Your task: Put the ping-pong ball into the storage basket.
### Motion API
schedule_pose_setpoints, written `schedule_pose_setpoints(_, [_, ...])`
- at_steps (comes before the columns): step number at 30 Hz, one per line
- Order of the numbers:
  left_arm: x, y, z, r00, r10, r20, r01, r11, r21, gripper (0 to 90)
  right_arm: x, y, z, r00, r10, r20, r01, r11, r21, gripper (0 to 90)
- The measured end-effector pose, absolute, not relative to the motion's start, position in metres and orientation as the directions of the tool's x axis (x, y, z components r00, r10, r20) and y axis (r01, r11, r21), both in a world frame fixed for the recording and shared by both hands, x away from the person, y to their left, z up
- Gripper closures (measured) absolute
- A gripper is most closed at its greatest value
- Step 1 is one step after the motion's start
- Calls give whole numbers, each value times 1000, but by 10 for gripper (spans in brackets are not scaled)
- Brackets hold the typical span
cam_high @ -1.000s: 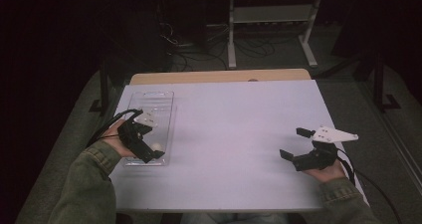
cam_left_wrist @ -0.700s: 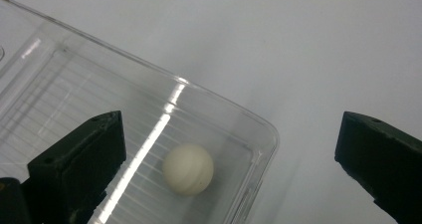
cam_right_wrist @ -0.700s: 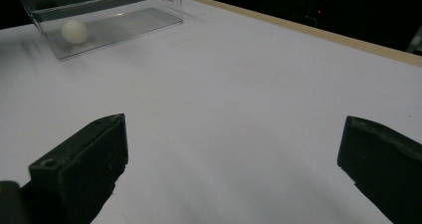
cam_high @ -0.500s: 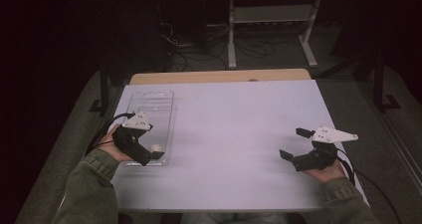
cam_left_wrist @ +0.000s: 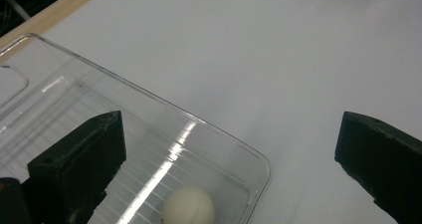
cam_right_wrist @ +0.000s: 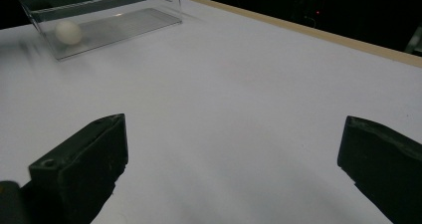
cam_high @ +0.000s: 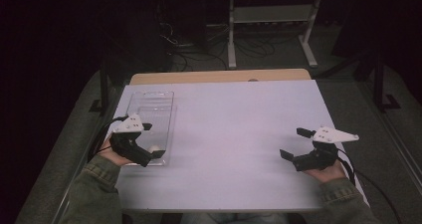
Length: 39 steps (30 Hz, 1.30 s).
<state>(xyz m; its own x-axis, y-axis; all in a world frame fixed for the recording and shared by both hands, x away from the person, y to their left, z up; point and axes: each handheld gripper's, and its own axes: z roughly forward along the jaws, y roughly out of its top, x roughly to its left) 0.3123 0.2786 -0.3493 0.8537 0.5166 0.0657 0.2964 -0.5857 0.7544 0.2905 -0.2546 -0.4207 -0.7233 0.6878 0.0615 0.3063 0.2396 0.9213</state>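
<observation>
A clear plastic tray [cam_high: 149, 109] lies along the left side of the white table [cam_high: 234, 124]. A small white ball [cam_high: 156, 148] rests in its near end. My left gripper [cam_high: 147, 143] hovers open at that near end, and its jaws hold nothing. In the left gripper view the ball [cam_left_wrist: 189, 207] sits low between the wide-apart jaws of that gripper [cam_left_wrist: 229, 134], inside the tray's corner [cam_left_wrist: 249, 159]. My right gripper [cam_high: 294, 143] is open and empty over bare table at the near right. In its own view, the right gripper [cam_right_wrist: 234, 129] faces the tray [cam_right_wrist: 124, 20] and ball [cam_right_wrist: 68, 32] far off.
A wooden strip [cam_high: 219, 76] runs along the table's far edge. Beyond it, on the dark floor, stand a white metal rack [cam_high: 271, 15] and loose cables [cam_high: 199, 55]. The white tabletop stretches wide between the two grippers.
My left gripper has drifted slightly left and toward the person, uncovering the ball in the tray's near end. The right gripper has barely moved.
</observation>
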Motion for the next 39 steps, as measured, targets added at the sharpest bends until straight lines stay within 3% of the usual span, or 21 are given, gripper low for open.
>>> schedule_pose_setpoints(39, [298,307,-374,754,657,15,301,-366,881,0,285,-253,-421,-733,678,56,289,235,928,0])
